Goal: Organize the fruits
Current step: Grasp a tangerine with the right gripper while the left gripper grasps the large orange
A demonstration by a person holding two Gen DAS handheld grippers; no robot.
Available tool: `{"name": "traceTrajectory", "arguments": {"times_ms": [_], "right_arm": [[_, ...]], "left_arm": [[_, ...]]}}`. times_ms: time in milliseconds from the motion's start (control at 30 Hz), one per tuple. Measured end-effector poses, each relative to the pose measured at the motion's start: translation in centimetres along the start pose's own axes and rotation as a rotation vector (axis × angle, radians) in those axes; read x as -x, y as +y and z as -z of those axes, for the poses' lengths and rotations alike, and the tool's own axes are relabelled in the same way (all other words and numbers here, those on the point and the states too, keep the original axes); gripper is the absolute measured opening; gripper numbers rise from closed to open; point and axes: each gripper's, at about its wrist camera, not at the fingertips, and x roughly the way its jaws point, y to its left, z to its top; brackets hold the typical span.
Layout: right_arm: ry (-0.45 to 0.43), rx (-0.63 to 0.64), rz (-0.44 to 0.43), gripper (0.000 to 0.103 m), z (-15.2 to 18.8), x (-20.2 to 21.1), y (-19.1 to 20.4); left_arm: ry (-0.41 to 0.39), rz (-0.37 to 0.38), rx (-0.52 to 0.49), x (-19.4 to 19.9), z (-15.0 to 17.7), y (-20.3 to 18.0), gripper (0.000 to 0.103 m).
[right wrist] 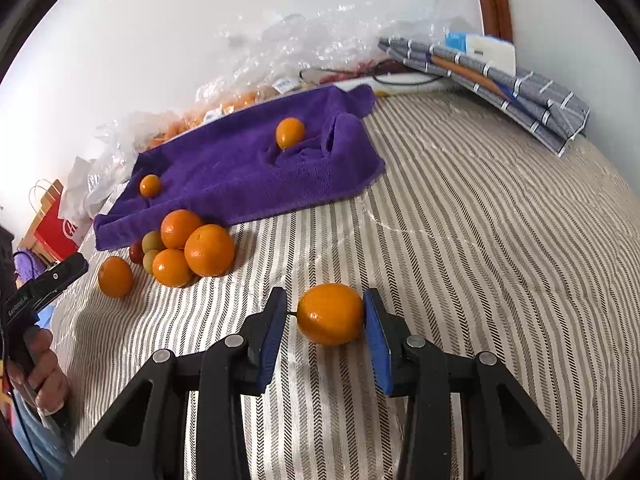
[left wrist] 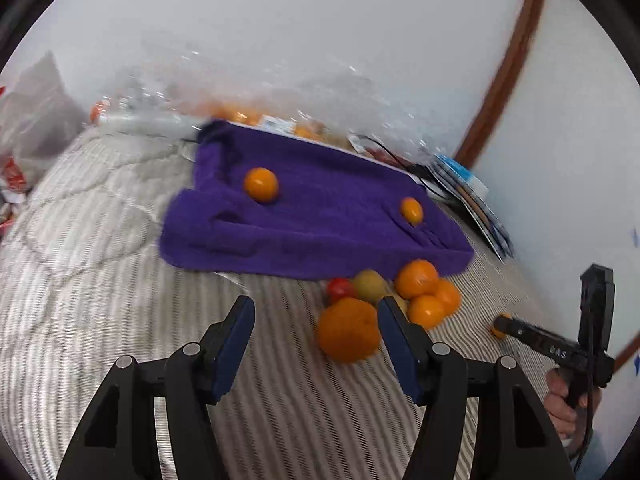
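Observation:
A purple towel (left wrist: 316,208) lies on the striped bedspread with two small oranges (left wrist: 261,185) on it; the towel also shows in the right wrist view (right wrist: 248,168). A heap of oranges, greenish fruits and a red one (left wrist: 416,288) sits at the towel's front edge. My left gripper (left wrist: 316,320) is open, with a big orange (left wrist: 349,329) just inside its right finger. My right gripper (right wrist: 326,312) is open around a single orange (right wrist: 330,313) lying on the bedspread; its right pad touches the fruit and the left pad stands a little off. The heap (right wrist: 188,252) lies to its left.
Clear plastic bags with more fruit (right wrist: 256,76) lie along the wall behind the towel. A folded grey checked cloth (right wrist: 496,84) lies at the back right. A red paper bag (right wrist: 56,224) stands at the left. The striped bedspread (right wrist: 480,240) stretches to the right.

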Motion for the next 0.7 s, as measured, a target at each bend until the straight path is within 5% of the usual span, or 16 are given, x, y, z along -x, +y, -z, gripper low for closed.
{"name": "traceTrajectory", "arguments": {"times_ms": [500, 700], "right_arm": [[-0.022, 0.132, 0.079, 0.039, 0.6, 0.0, 2.3], [0.018, 0.083, 0.037, 0.039, 0.4, -0.6, 1.5]], "left_arm": [[0.115, -0.176, -0.100, -3.5, 0.6, -3.5, 0.062], [0.123, -0.156, -0.078, -3.9, 0.6, -3.4, 0.055]]}}
